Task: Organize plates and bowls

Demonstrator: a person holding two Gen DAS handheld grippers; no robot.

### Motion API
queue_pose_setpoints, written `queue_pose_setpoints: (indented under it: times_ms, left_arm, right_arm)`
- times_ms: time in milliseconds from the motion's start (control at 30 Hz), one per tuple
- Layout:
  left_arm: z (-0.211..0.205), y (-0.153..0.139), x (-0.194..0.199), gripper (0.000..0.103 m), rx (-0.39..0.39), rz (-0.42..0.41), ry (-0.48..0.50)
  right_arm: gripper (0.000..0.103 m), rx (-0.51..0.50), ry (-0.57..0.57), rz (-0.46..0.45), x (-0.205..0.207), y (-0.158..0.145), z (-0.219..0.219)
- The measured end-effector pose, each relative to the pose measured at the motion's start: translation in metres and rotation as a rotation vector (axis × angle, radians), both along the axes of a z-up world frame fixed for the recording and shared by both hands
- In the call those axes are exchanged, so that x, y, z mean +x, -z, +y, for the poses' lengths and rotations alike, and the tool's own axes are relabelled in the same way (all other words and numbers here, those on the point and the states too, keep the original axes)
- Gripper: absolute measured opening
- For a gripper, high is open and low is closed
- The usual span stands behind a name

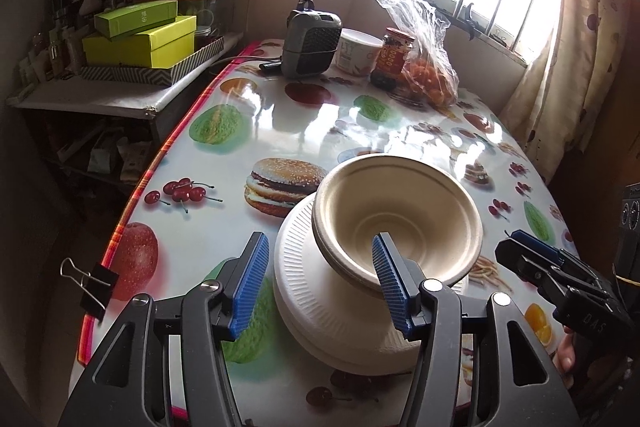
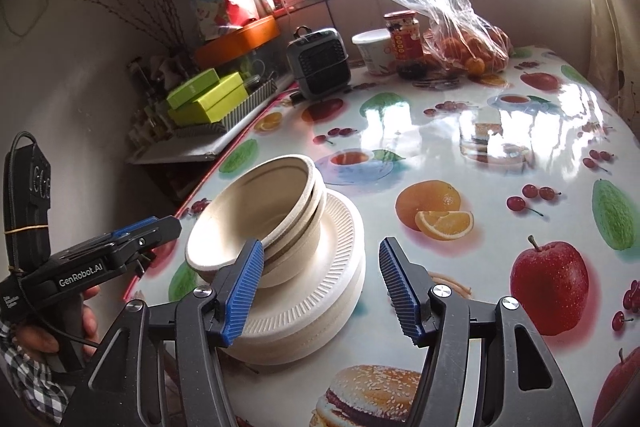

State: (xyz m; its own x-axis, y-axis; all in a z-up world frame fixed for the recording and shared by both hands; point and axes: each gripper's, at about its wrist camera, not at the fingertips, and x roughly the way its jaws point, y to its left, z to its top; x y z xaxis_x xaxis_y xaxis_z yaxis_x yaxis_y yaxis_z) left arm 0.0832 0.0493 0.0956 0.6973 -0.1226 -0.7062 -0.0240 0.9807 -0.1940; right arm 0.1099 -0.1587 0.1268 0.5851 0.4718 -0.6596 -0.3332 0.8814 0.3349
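Note:
A stack of white ribbed paper plates [image 1: 320,291] lies near the table's front edge. Stacked beige paper bowls [image 1: 400,219] sit on top, tilted. My left gripper [image 1: 318,287] is open, its fingers astride the near side of the stack, the right pad [image 1: 386,275] over the bowl's rim. In the right wrist view the plates [image 2: 320,291] and bowls [image 2: 264,215] sit left of centre. My right gripper [image 2: 318,287] is open, its left pad [image 2: 244,287] close against the bowl's side. The left gripper also shows there [image 2: 160,229], the right one in the left view [image 1: 516,251].
The table [image 1: 280,123] has a glossy fruit-print cover. At its far end stand a small heater [image 1: 310,43], a white tub [image 1: 358,51], a jar [image 1: 392,57] and a bag of oranges [image 1: 428,75]. Green boxes [image 1: 140,35] sit on a side shelf at left. A binder clip [image 1: 90,285] grips the table edge.

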Motion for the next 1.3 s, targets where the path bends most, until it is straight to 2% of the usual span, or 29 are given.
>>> queue_pose_setpoints:
  times_ms: [233, 367, 567, 700, 867, 1067, 1300]
  left_arm:
    - [-0.002, 0.005, -0.019, 0.055, 0.052, -0.023, -0.012]
    - [-0.007, 0.012, -0.031, 0.055, 0.114, -0.045, -0.006]
    - [-0.003, 0.034, -0.039, 0.055, 0.112, -0.006, -0.026]
    - [0.005, 0.052, -0.043, 0.055, 0.068, 0.038, -0.046]
    - [0.015, 0.067, -0.049, 0.055, 0.077, 0.061, -0.075]
    - [0.024, 0.077, -0.05, 0.055, 0.073, 0.084, -0.093]
    - [0.021, 0.078, -0.049, 0.058, 0.094, 0.072, -0.079]
  right_arm:
    - [0.061, -0.041, 0.028, -0.02, -0.018, 0.003, -0.008]
    - [0.068, -0.067, 0.036, -0.032, -0.027, 0.006, -0.012]
    - [0.074, -0.115, 0.072, -0.02, -0.036, 0.018, -0.019]
    - [0.075, -0.147, 0.085, -0.014, -0.041, 0.026, -0.02]
    - [0.076, -0.212, 0.093, 0.001, -0.045, 0.041, -0.02]
    - [0.076, -0.251, 0.092, 0.014, -0.046, 0.051, -0.015]
    - [0.078, -0.266, 0.082, 0.028, -0.043, 0.058, -0.009]
